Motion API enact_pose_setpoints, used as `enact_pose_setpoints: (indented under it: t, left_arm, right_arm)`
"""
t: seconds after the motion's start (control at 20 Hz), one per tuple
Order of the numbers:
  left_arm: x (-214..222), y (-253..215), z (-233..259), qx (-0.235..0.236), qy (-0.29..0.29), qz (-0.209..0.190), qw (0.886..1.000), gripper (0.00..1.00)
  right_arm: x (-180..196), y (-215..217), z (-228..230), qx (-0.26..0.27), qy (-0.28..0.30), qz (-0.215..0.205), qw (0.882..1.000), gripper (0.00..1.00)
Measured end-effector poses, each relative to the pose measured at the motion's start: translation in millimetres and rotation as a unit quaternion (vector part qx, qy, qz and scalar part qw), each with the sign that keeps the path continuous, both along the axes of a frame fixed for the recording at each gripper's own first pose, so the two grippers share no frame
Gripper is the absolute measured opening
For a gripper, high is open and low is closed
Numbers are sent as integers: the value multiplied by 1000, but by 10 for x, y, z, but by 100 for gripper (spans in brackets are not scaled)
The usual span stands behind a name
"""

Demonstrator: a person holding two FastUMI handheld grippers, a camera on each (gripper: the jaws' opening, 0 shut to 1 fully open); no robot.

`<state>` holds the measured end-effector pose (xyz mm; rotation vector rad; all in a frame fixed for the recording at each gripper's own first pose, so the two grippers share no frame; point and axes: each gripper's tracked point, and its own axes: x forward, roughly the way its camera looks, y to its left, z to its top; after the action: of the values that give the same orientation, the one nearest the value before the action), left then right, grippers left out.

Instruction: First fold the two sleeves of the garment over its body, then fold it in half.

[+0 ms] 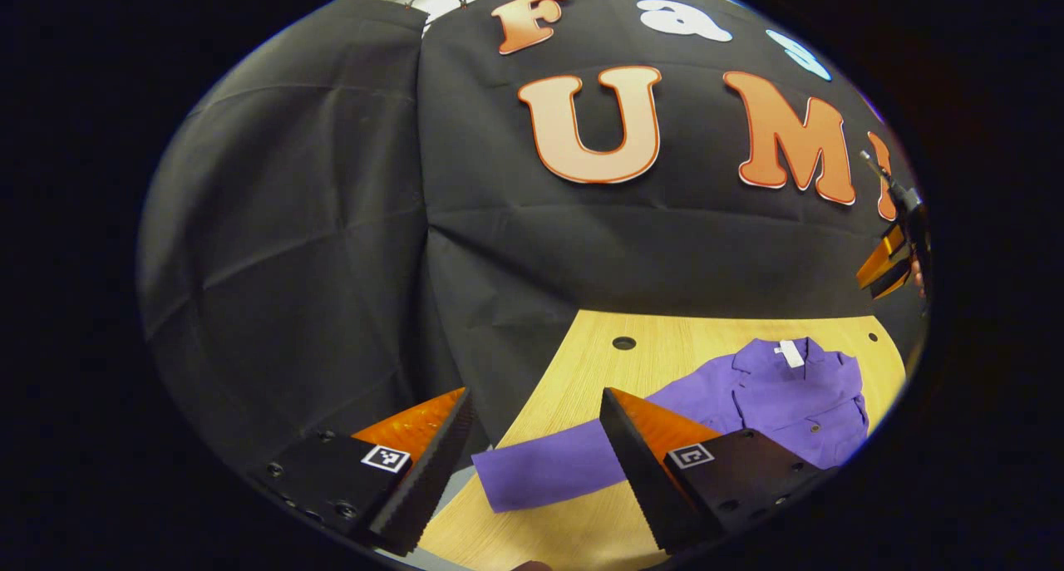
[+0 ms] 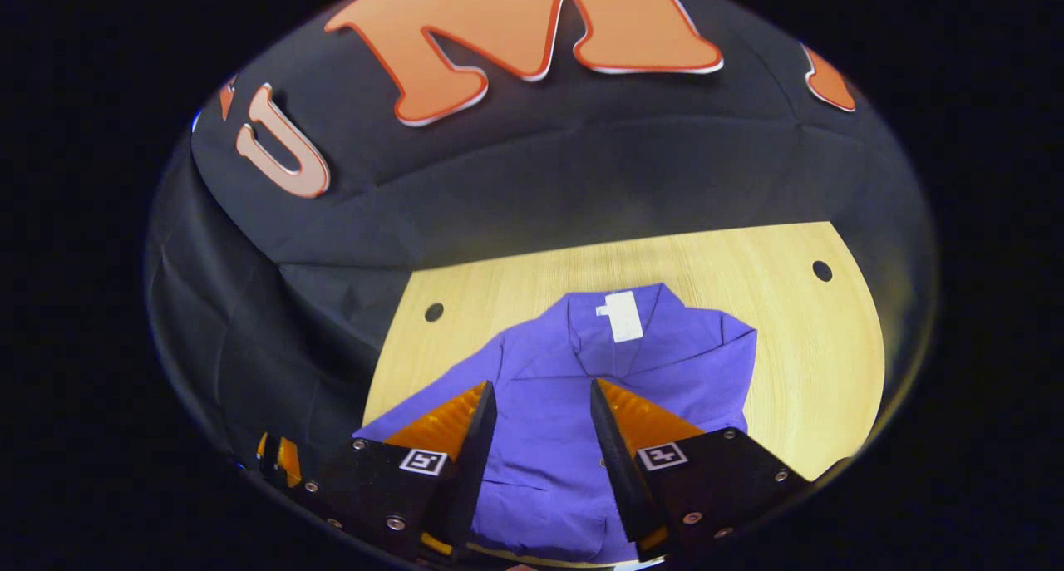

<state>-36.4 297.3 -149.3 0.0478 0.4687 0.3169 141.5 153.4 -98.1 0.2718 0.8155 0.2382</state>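
Two grippers hang open and empty: between our left gripper's (image 1: 532, 438) spread fingers lies the outstretched sleeve (image 1: 553, 467); beyond our right gripper (image 2: 540, 425) the purple garment (image 2: 573, 388) lies flat on the wooden table (image 2: 798, 338).

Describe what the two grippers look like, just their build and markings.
Each gripper, left and right, has two wedge-shaped fingers that taper to a point, with toothed inner edges and ribbed side panels. The fingers sit on dark blocks fixed with small screws. Every block carries a small square black-and-white tag. No cables or sleeves can be made out.
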Motion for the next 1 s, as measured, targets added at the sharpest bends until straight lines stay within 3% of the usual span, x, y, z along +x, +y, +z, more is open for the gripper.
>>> enact_pose_setpoints:
  t: [0.25,0.5,0.75,0.8,0.85,0.9,1.0]
  left_arm:
    - [75,84,-591,-65,97,10,993,96]
    - [-23,193,-1064,-126,190,39,973,98]
    - [-147,239,-1559,-192,293,71,934,99]
    - [-169,255,-1627,-203,310,75,926,99]
    - [-196,280,-1703,-215,323,77,919,98]
    - [-224,297,-1761,-226,337,78,911,98]
    - [-269,337,-1879,-247,360,82,896,98]
  right_arm:
    - [-103,-595,602,-14,-119,-59,991,92]
    - [-402,-1106,1088,-48,-218,-103,969,95]
    - [-733,-1455,1363,-88,-284,-125,947,95]
    - [-802,-1500,1401,-98,-296,-127,942,100]
    - [-866,-1544,1415,-108,-306,-127,937,95]
    - [-952,-1589,1438,-118,-314,-128,933,100]
    - [-1103,-1672,1423,-132,-325,-131,927,95]
